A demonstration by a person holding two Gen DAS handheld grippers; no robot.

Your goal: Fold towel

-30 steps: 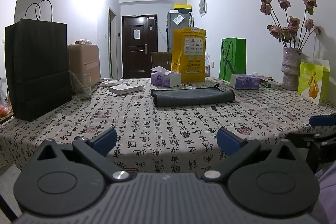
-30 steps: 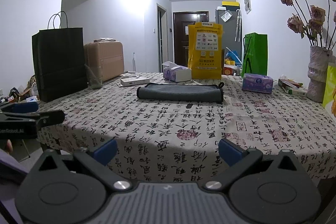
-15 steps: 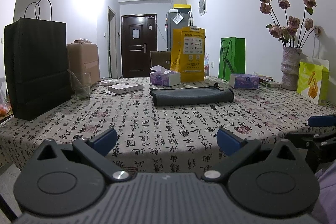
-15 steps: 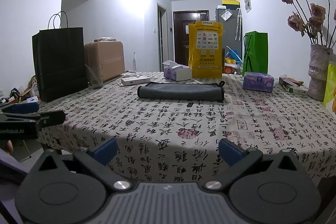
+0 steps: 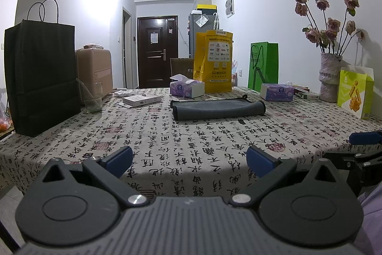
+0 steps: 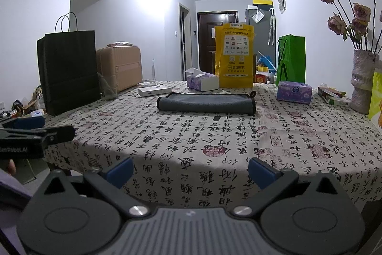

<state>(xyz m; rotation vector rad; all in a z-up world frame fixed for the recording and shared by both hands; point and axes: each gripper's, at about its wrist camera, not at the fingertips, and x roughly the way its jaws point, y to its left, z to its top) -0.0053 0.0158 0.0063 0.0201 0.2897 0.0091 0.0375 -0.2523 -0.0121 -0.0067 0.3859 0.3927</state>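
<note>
Nothing moved: both grippers' fingers (image 5: 118, 158) (image 6: 261, 172) spread wide, holding nothing

One grey towel (image 5: 218, 108) is seen at mid-frame. Two tissue boxes (image 5: 187, 89) (image 5: 277, 92) are counted — one behind the towel, one to its right. Four paper bags are counted: black (image 5: 41, 78) at left, yellow (image 5: 213, 61) at centre, green (image 5: 263, 66) and lime (image 5: 355, 93) at right. One glass (image 5: 92, 97), one vase (image 5: 330, 77) and one suitcase (image 5: 95, 68) are seen — two grippers (image 5: 189, 157) (image 6: 189, 170), both spread wide.
</note>
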